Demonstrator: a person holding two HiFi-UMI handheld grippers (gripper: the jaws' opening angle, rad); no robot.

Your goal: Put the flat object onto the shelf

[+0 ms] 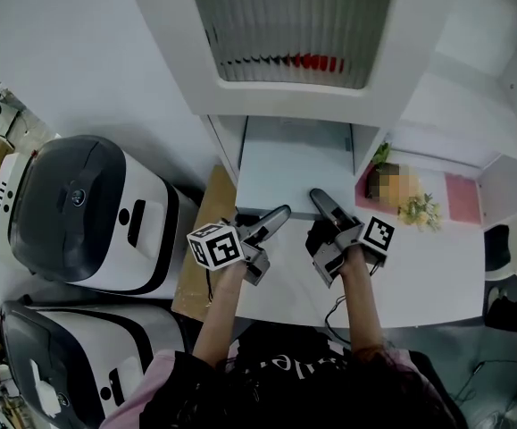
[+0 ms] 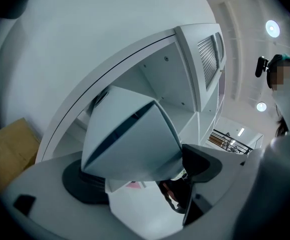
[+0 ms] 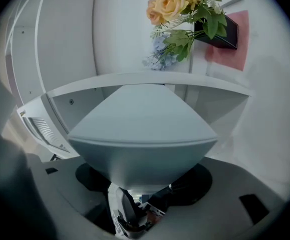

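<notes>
The flat object (image 1: 289,161) is a pale grey panel lying level, its far end inside the lower opening of the white shelf unit (image 1: 225,147). My left gripper (image 1: 279,214) is shut on its near left corner. My right gripper (image 1: 317,197) is shut on its near edge, further right. In the left gripper view a corner of the panel (image 2: 129,139) fills the space between the jaws, with the shelf's walls (image 2: 170,79) behind it. In the right gripper view the panel (image 3: 142,129) points into the shelf opening (image 3: 79,101).
Two large white and dark grey appliances (image 1: 88,208) (image 1: 79,356) stand at the left, a brown board (image 1: 206,231) beside them. Right of the shelf opening, flowers (image 1: 419,208) and a pink mat (image 1: 462,197) lie on the white surface (image 1: 437,266). A ribbed panel (image 1: 285,21) sits above.
</notes>
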